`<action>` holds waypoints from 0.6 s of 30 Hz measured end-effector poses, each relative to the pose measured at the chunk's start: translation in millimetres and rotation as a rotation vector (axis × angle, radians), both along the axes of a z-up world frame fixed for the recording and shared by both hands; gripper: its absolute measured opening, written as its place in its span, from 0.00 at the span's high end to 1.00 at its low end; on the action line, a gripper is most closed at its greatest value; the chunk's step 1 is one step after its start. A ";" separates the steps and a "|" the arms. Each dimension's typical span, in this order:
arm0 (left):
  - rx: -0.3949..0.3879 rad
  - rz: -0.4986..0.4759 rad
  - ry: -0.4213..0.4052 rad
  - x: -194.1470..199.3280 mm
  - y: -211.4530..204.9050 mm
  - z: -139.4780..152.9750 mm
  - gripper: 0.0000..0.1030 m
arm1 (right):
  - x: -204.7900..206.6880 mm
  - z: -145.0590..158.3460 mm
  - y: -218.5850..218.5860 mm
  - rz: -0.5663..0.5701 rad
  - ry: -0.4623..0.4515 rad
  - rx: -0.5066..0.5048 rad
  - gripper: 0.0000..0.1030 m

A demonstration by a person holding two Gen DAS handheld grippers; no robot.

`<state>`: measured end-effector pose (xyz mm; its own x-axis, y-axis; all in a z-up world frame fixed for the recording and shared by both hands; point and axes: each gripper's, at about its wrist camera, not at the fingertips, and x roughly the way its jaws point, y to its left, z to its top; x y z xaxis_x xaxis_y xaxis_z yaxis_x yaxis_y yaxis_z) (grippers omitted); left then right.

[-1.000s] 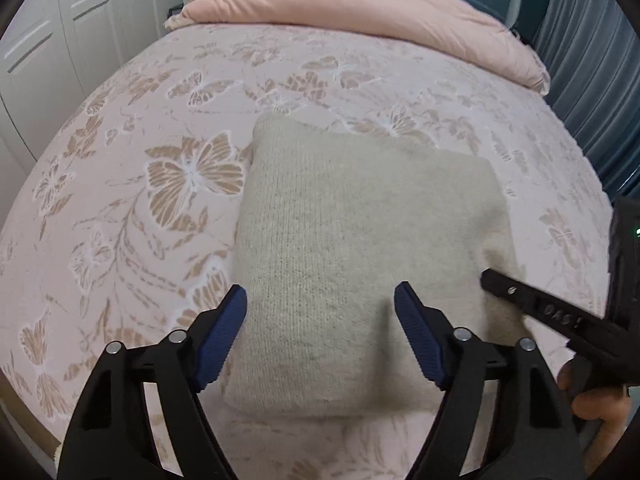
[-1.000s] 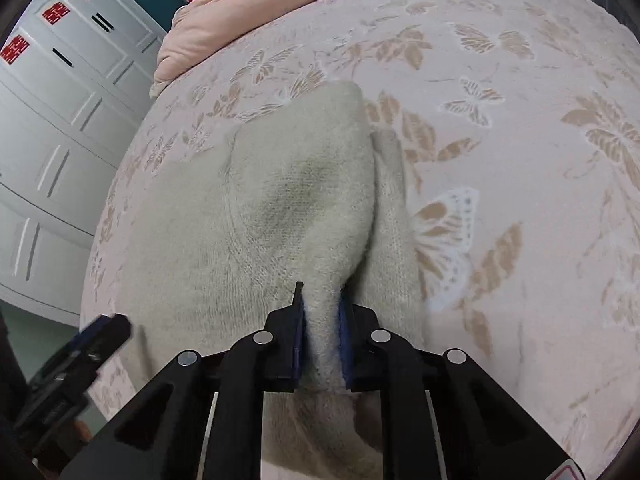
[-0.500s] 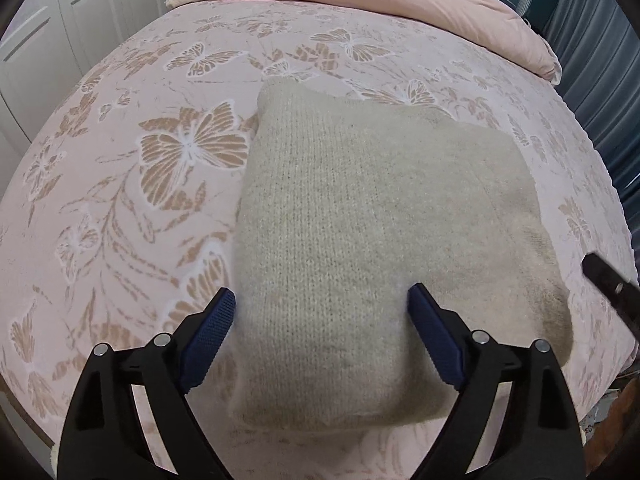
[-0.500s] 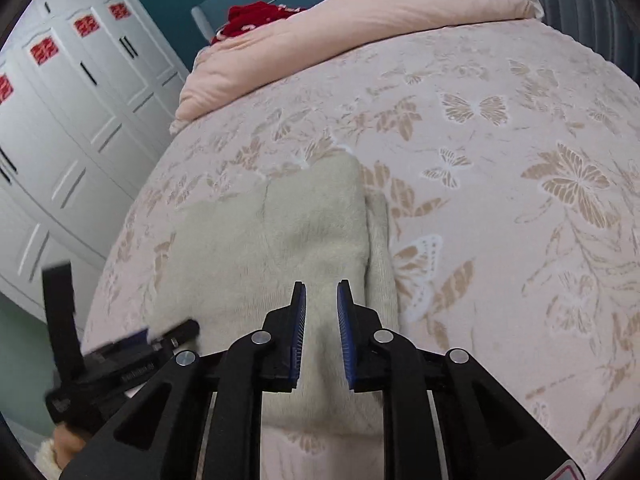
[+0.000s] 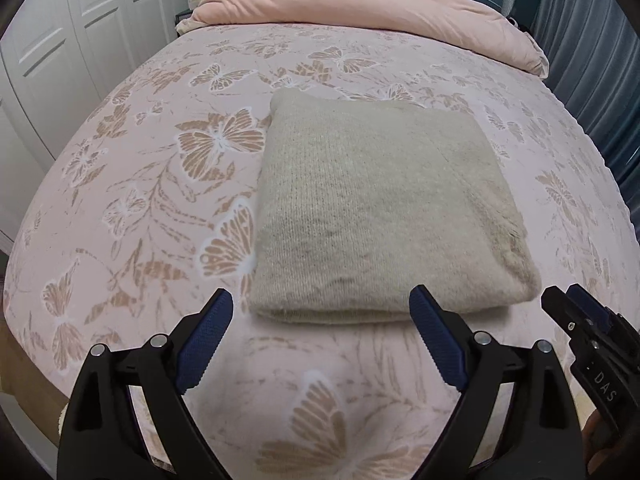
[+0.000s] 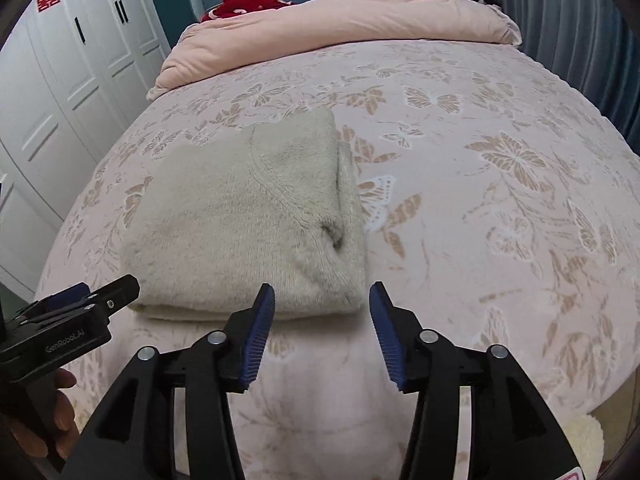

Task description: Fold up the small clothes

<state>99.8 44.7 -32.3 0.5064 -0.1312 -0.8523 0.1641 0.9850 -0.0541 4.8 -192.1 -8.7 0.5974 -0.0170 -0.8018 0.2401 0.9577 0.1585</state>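
Beige knit, fuzzy and soft-edged, the folded sweater point(image 5: 372, 216) lies as a thick squarish pad near the front edge of the bedspread point(image 5: 132, 208) (pink, printed with tan butterflies). Just short of it, the left gripper point(image 5: 322, 336) is spreading wider with nothing between its ribbed blue pads; the right gripper point(image 6: 322, 322) is opening too, empty. A puffy pink quilt point(image 6: 332, 36) lies beyond.
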 end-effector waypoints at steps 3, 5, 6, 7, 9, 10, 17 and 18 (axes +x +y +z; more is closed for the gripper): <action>0.014 -0.005 -0.045 -21.6 0.2 5.1 0.14 | -20.7 -0.8 4.2 -0.033 -0.006 -0.019 0.35; 0.024 -0.007 -0.068 -34.6 0.6 6.1 0.13 | -31.1 -2.5 9.0 -0.034 0.003 -0.028 0.33; 0.027 -0.011 -0.074 -41.1 0.9 5.5 0.11 | -36.3 -3.4 11.1 -0.033 0.007 -0.033 0.31; 0.033 -0.013 -0.077 -47.1 1.2 4.4 0.09 | -41.0 -4.2 13.1 -0.031 0.011 -0.037 0.31; 0.048 -0.012 -0.079 -58.3 2.7 1.5 0.08 | -48.9 -6.3 18.1 -0.037 0.027 -0.053 0.29; 0.047 -0.010 -0.080 -63.8 4.5 -0.2 0.08 | -52.5 -7.4 20.9 -0.036 0.031 -0.056 0.28; 0.053 0.003 -0.094 -93.6 12.9 -10.0 0.07 | -71.8 -10.8 44.2 -0.004 0.032 -0.080 0.26; 0.052 0.010 -0.096 -96.3 13.7 -10.5 0.08 | -73.5 -10.7 46.8 -0.005 0.031 -0.091 0.26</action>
<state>3.4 58.3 -42.7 0.5873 -0.0826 -0.8051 0.1560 0.9877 0.0124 -68.7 -145.3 -19.4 0.5719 -0.0938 -0.8150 0.2486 0.9665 0.0632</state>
